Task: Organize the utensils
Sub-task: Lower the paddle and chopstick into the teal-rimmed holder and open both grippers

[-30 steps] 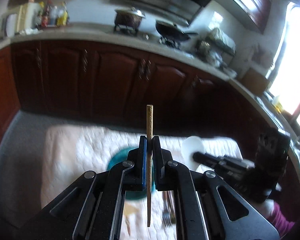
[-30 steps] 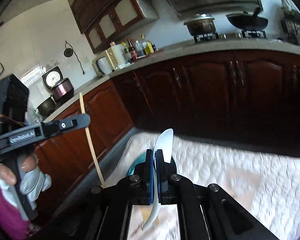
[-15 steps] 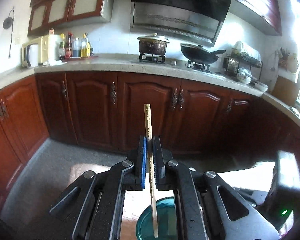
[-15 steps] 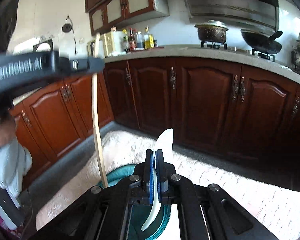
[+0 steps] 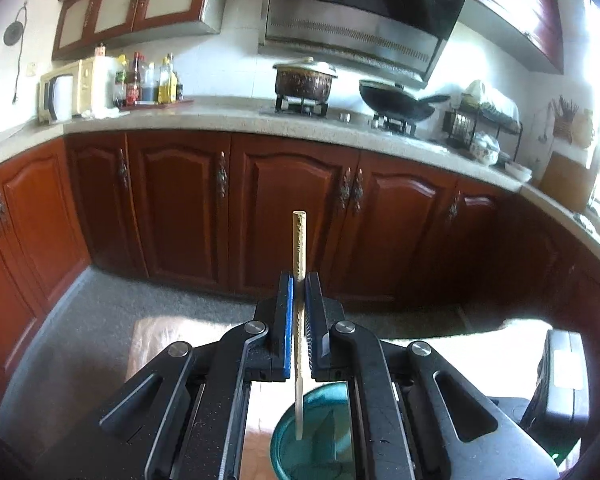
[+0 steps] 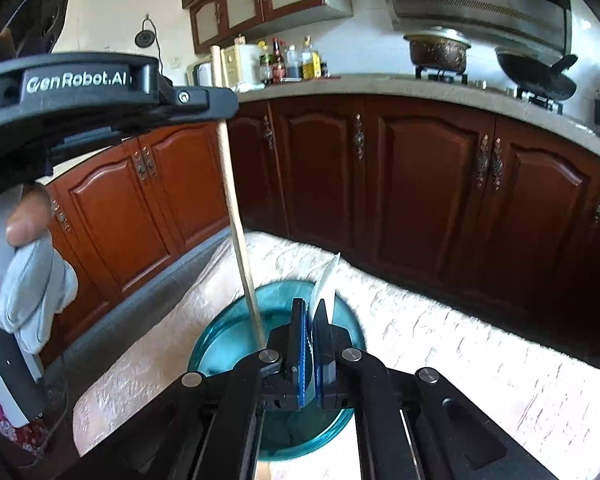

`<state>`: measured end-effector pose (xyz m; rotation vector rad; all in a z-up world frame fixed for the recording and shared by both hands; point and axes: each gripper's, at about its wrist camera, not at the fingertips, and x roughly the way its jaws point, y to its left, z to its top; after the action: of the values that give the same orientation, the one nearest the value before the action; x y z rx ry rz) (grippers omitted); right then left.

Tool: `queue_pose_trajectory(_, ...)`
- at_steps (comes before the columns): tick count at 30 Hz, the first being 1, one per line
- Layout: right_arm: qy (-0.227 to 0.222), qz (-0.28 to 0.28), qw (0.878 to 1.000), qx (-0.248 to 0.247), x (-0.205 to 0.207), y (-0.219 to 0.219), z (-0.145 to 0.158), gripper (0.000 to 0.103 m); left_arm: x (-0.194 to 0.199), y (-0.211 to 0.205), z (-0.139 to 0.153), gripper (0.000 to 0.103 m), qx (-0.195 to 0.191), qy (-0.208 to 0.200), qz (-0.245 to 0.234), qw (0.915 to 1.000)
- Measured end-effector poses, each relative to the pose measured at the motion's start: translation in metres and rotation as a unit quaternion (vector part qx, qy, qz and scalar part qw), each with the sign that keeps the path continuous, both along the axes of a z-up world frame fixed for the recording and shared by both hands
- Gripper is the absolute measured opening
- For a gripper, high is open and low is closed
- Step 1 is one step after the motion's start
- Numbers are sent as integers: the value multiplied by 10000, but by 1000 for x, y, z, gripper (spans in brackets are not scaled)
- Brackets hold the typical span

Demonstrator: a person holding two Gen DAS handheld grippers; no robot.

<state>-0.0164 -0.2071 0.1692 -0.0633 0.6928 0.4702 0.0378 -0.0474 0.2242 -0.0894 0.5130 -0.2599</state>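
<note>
A: Left gripper is pinching the chopstick upright, tip hanging over the teal container. Risk?

B: It's tipping out. My right gripper is clamping the white spoon there too; they're crowding, likely colliding.

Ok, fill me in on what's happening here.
A person is sorting utensils with two handheld grippers over a teal glass container on a white cloth. The left gripper is clamped on a wooden chopstick, held upright with its lower tip in the container's mouth. The right gripper is clamped on a white spoon just above the same container. Neither is released yet.
</note>
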Motion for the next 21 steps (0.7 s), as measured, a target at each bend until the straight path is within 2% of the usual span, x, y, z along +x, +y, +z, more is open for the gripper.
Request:
queue_pose_trajectory(4,369,90,9992,141,2,0,-10,2,-4,-5,-19,4,29,341,-31,9994)
queue_pose_trajectory(10,593,107,9980,186,1,-5,-18,3,-10,-11,-50,4,129,726,-6,9973)
queue_pose_trajectory(14,634,26,9975,325,-6,-15,-14,23,-12,-11,-58,4,114,887,29,9960)
queue_pose_trajectory(15,629,-3,9973,370,-9,-19,-12,23,-12,-10,-59,5,96,914,38,9958)
queue_pose_trajectory(17,618,-32,9972,411,-13,-24,-9,23,-14,-8,-59,12,69,952,44,9954)
queue_pose_trajectory(19,596,-72,9973,430,-22,-29,-6,23,-17,-8,-59,28,36,1002,30,9950)
queue_pose_trajectory(21,595,-109,9971,467,-30,-34,-3,24,-20,-7,-56,36,0,1011,7,9949)
